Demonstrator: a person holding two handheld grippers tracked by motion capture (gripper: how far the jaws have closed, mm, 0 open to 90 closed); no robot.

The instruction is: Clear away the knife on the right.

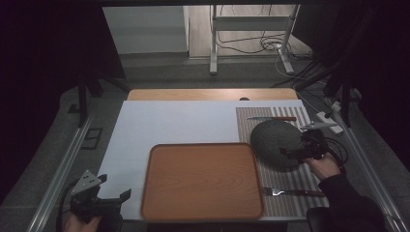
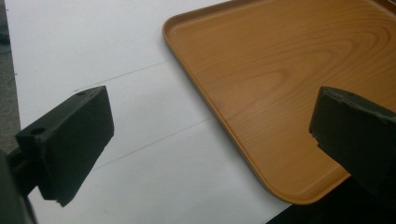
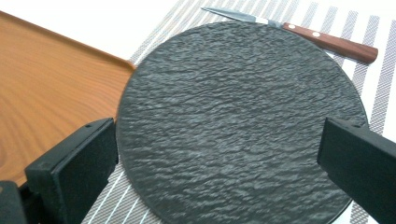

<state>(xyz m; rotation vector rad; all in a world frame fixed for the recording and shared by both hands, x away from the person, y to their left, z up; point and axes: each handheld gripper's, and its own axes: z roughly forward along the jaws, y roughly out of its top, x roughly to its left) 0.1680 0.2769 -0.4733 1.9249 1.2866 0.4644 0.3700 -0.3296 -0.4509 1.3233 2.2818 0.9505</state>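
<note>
- High view: a white sheet (image 1: 174,123) covers most of the table (image 1: 212,94), and a striped placemat (image 1: 290,193) lies along its right side. A wooden tray (image 1: 202,181) sits on the near middle of the sheet, its right edge just over the placemat. A dark round plate (image 1: 275,142) rests on the placemat, with a knife (image 1: 271,118) beyond it and a fork (image 1: 292,192) nearer the person. The right gripper (image 1: 290,152) is at the plate's right edge, held by a hand (image 1: 323,166) in a dark sleeve. The left gripper (image 1: 118,197) hovers at the near left corner of the table, jaws spread apart, holding nothing.
- Left gripper view: the jaws stand wide apart over the white sheet (image 2: 116,56), with the tray's (image 2: 289,79) rounded corner between them.
- Right gripper view: the jaws are spread wide on either side of the textured plate (image 3: 238,126), gripping nothing. The knife (image 3: 299,30) with a wooden handle lies past the plate, and the tray (image 3: 46,88) lies to the left.
</note>
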